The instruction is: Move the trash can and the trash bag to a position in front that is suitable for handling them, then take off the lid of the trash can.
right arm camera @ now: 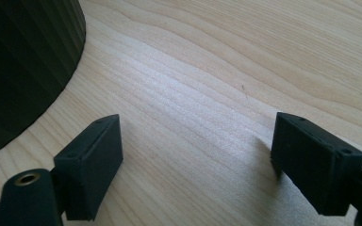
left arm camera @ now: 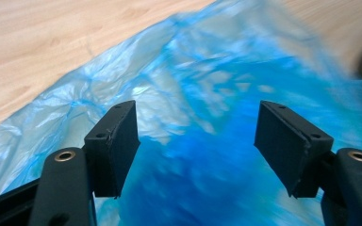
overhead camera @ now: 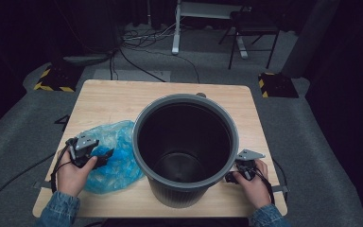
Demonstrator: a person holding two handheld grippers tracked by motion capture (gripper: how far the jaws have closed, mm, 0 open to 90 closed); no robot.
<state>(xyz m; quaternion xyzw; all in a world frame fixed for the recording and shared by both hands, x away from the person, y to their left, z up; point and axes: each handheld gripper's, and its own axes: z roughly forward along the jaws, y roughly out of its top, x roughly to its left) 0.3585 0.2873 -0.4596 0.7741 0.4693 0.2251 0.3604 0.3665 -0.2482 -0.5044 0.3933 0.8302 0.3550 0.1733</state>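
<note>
L gripper point(overhead camera: 86, 152), jaws wide apart, hovers over the crumpled blue plastic bag point(overhead camera: 115, 156) near the table's point(overhead camera: 108, 97) front-left corner, just beside the grey bin point(overhead camera: 186, 146) at centre-front; R gripper point(overhead camera: 240, 169), jaws likewise apart w/ nothing between, sits near the front-right corner.

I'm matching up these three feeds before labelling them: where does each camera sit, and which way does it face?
High view: above the person's side, looking forward and down on the table, bin and blue plastic bag; both hands and tools show.
Left gripper view: rides the left tool, facing the bag; its open jaws show.
Right gripper view: rides the right tool, facing bare tabletop beside the bin wall; open jaws show.
Shared: the bag in the high and left views, the bin in the high and right.
</note>
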